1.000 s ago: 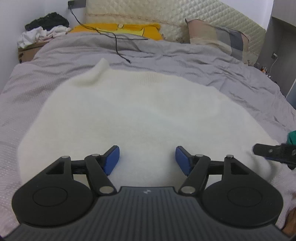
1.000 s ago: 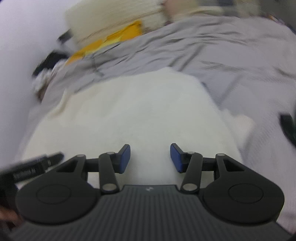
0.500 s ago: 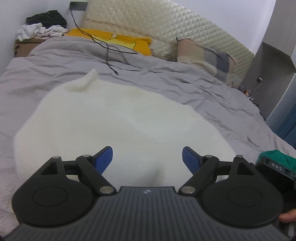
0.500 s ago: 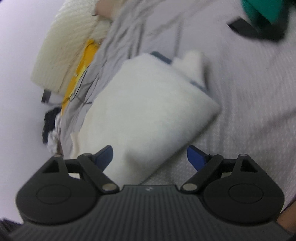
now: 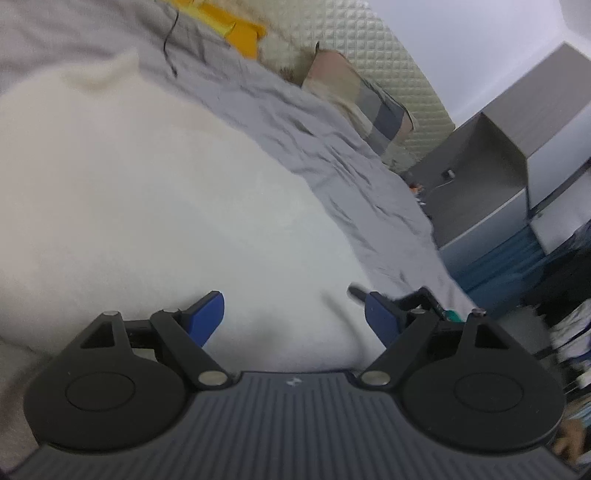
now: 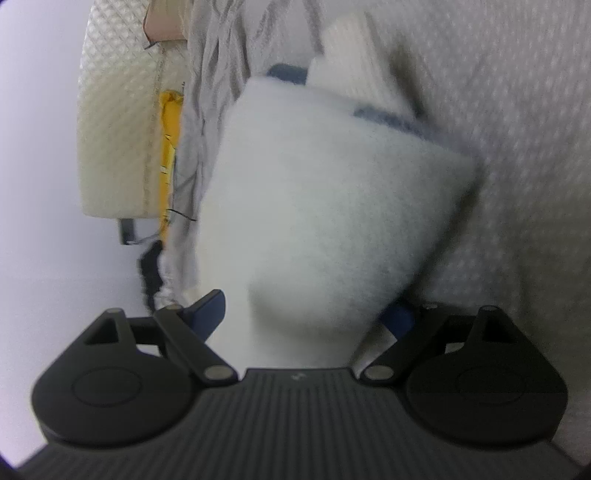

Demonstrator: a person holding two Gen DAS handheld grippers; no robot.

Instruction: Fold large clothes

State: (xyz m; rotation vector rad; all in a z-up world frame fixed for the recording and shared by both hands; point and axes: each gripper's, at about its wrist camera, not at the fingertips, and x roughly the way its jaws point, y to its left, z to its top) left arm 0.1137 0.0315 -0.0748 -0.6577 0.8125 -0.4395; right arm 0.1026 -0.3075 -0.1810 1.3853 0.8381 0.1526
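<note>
A fluffy white garment (image 5: 155, 192) lies folded on the grey bed cover (image 5: 332, 147). It also shows in the right wrist view (image 6: 325, 206), with a blue trim and a white flap at its far end. My left gripper (image 5: 293, 314) is open, its blue pads over the garment's near edge. My right gripper (image 6: 306, 314) is open and tilted on its side, with the garment's near corner between its jaws; the right pad is partly hidden by the cloth. The tip of the right gripper (image 5: 402, 297) shows beside the left one's right finger.
The quilted headboard (image 5: 388, 62) with a yellow pillow (image 5: 236, 29) and a patchwork pillow (image 5: 365, 99) stands at the far end. A black cable (image 5: 170, 48) lies on the cover. A grey nightstand and cabinet (image 5: 491, 173) stand to the right of the bed.
Both grippers have rolled and swung, so the views tilt. The right gripper has come close to the garment's near corner, which now sits between its open jaws. The left stays open.
</note>
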